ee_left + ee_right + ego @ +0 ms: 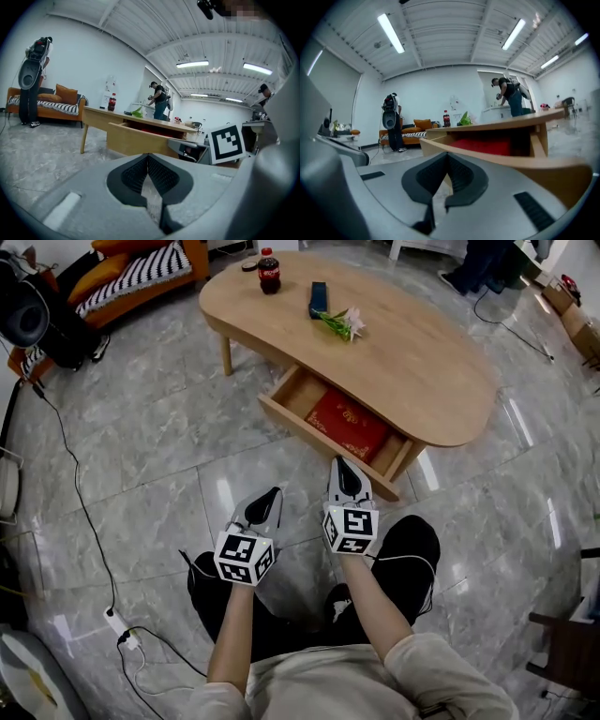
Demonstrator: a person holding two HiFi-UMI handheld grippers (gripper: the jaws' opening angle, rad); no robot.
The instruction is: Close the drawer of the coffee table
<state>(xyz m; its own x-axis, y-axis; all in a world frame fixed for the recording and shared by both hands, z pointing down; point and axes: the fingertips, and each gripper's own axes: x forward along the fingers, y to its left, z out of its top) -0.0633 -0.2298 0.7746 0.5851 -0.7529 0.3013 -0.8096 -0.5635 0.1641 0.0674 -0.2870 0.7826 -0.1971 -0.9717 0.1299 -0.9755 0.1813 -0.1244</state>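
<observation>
The wooden coffee table [412, 362] has its drawer [323, 440] pulled out toward me, with a red cloth-like item [349, 425] lying inside. My right gripper [345, 465] is shut and empty. Its tip sits right at the drawer's front panel [497, 157], which fills the right gripper view close up; I cannot tell if they touch. My left gripper [269, 500] is also shut and empty, and hangs over the floor a little short of the panel, left of the right gripper. From the left gripper [149, 157] the drawer front [136, 140] lies ahead.
On the tabletop stand a cola bottle [269, 271], a dark blue object [319, 298] and a flower sprig [343, 322]. An orange sofa [141, 273] and a black speaker [23, 310] are at the far left. Cables and a power strip [117, 622] lie on the floor.
</observation>
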